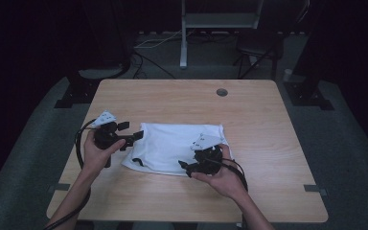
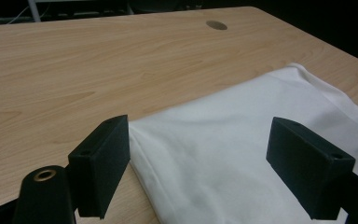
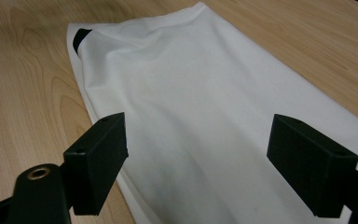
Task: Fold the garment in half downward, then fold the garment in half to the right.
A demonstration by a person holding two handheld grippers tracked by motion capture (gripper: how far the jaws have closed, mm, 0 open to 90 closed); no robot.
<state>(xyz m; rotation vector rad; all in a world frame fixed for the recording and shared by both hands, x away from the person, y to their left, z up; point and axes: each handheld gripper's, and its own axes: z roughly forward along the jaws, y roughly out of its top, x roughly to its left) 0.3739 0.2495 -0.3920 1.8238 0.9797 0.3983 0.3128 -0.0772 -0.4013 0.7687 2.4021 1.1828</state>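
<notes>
A folded white cloth (image 1: 172, 146) lies flat on the wooden table (image 1: 172, 100), a little to the near side of its middle. A small black patch (image 1: 136, 161) shows at its near left corner, also seen as the black patch (image 3: 80, 38) in the right gripper view. My left gripper (image 1: 130, 132) is at the cloth's left edge, jaws open and pointing right. In the left gripper view the left gripper (image 2: 198, 163) straddles the corner of the cloth (image 2: 242, 140) without pressing on it. My right gripper (image 1: 190, 160) hovers over the cloth's near right part, open. The right gripper (image 3: 198, 163) looks along the cloth (image 3: 205, 102).
A round cable hole (image 1: 222, 92) sits near the table's far edge, the same hole (image 2: 216, 24) in the left gripper view. Bare wood surrounds the cloth. Beyond the table stand a white frame (image 1: 184, 33) and dark chair legs (image 1: 258, 52) on the floor.
</notes>
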